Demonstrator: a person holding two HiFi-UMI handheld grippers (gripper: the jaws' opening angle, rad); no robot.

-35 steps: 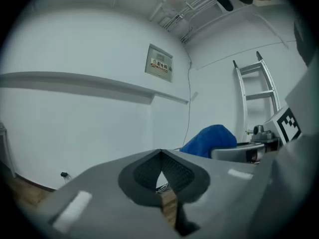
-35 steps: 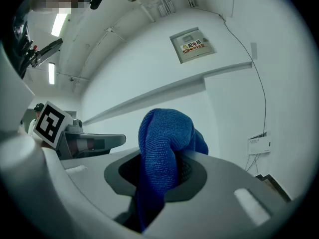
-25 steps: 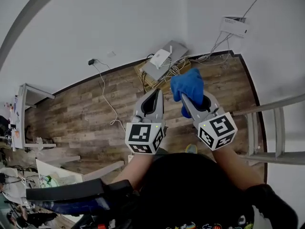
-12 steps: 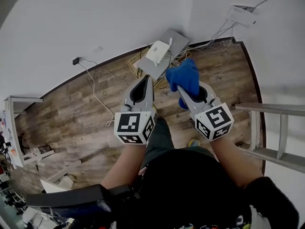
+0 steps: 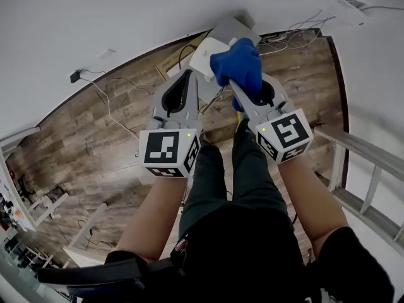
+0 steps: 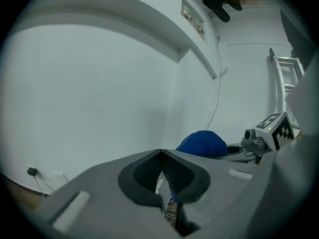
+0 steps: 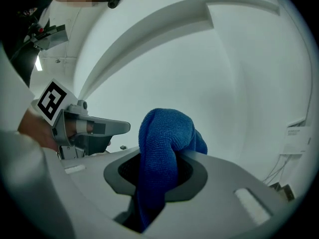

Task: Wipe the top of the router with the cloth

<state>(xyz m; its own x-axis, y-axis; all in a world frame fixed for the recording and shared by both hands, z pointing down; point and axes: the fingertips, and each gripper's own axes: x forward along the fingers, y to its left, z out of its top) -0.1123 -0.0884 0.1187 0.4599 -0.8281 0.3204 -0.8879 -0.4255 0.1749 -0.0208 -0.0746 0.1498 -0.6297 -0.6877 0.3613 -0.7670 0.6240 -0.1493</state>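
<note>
Right tongs (image 5: 238, 86) clamp the blue cloth (image 5: 238, 65) over an edge of the router (image 5: 205, 55); left tongs (image 5: 187, 73) closed, empty

The cloth (image 7: 162, 148) in your right gripper (image 5: 238, 88) is blue microfibre, soft and nubbly, with fine matt loops. Your right gripper and your left gripper (image 5: 187, 74) both have smooth, matt grey plastic shells, with a darker, duller lining around the jaws. Their marker cubes (image 5: 165, 153) carry flat black-and-white print. The router (image 5: 206, 57) is smooth white plastic with a slight sheen. The floor (image 5: 113, 150) is wood-look planking, grainy and weathered brown. The wall (image 5: 95, 24) is plain matt white. The ladder (image 5: 360, 147) looks like pale brushed metal.
</note>
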